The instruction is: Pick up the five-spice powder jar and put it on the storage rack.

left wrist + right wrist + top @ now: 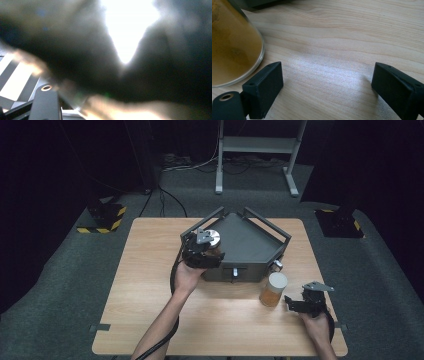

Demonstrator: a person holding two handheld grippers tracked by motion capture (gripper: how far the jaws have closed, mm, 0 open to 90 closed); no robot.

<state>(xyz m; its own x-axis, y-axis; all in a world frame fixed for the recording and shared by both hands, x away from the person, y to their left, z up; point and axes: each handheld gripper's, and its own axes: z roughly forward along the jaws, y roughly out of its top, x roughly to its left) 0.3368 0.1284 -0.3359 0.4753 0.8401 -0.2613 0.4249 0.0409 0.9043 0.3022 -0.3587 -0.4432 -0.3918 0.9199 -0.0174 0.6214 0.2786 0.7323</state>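
On the wooden bench (150, 285) a dark grey tray (250, 245) sits toward the far side, ready to take jars. Over its left corner the left gripper (202, 251) is clamped on a silver-lidded jar (212, 240) — lifted, I judge, for loading. A second jar (273, 289) of amber stuff waits just in front, the right gripper (325, 80) beside it, jaws wide and empty.

This was a lab or recording studio rather than a home. Black curtains (60, 165) closed off the back and sides, and grey carpet (65, 285) covered the floor. A small wooden desk (150, 285) stood alone in the middle. Beyond its far edge stood a grey metal stand (257, 150) with cables (175, 162) trailing beside it, and yellow-and-black hazard-striped bases (106, 215) sat off both far corners.
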